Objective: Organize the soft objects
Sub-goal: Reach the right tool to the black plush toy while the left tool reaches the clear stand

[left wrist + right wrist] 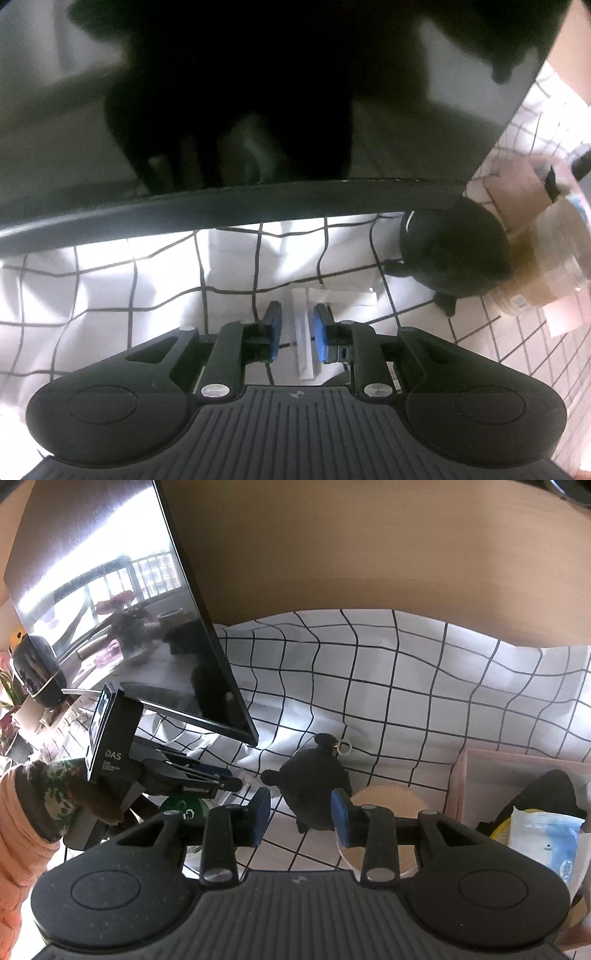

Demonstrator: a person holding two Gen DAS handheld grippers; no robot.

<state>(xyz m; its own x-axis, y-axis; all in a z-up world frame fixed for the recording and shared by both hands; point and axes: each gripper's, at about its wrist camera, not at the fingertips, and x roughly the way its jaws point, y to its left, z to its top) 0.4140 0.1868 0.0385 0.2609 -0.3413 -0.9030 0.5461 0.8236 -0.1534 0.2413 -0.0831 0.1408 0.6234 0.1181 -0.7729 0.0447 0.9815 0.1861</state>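
A black plush toy (314, 786) with a small ring on its top lies on the white checked cloth (406, 683). My right gripper (301, 818) hovers just in front of it, open, one blue pad on each side of the toy, with a gap at the left pad. The left wrist view shows the same toy (454, 251) at the right. My left gripper (297, 330) points down at the cloth, jaws narrowly apart around a white strip (306, 350) that runs out from a flat white packet (336, 296). The left gripper (232, 780) also shows at the left, held by a hand in a camouflage glove (62, 797).
A dark monitor (129, 609) stands tilted over the cloth, its lower edge (258, 201) close above the left gripper. A pink box (458, 786) at the right holds a wipes pack (543, 838) and something dark. A wooden disc (384, 797) lies beside the toy. Cardboard boxes (517, 184) stand far right.
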